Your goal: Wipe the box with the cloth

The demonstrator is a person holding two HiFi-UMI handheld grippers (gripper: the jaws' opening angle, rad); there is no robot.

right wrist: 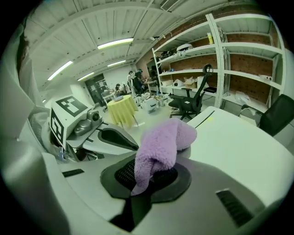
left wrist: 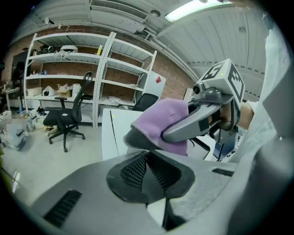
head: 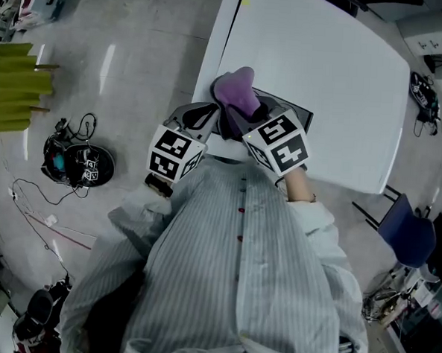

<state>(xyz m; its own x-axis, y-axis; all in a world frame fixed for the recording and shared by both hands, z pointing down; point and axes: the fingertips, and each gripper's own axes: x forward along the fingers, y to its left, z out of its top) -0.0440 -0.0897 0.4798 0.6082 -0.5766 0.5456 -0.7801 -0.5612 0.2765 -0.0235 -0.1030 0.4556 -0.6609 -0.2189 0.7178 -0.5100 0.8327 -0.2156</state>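
A purple cloth [head: 237, 92] stands up over the near left part of the white table [head: 338, 90]. My right gripper [head: 241, 118] is shut on it; in the right gripper view the cloth [right wrist: 161, 147] rises out of the closed pads of this gripper [right wrist: 149, 176]. Under the cloth a dark box [head: 294, 111] shows only its edges. My left gripper [head: 212, 118] hangs just left of the cloth, jaws shut with nothing between them [left wrist: 148, 172]. The left gripper view shows the cloth [left wrist: 163, 121] in front of it.
The table's left edge [head: 218, 37] drops to a grey floor with cables and a black round device [head: 83, 164]. A yellow-green thing [head: 14, 85] is far left, a blue chair [head: 404, 232] at right. Shelves [left wrist: 69, 78] and an office chair [left wrist: 69, 119] stand beyond.
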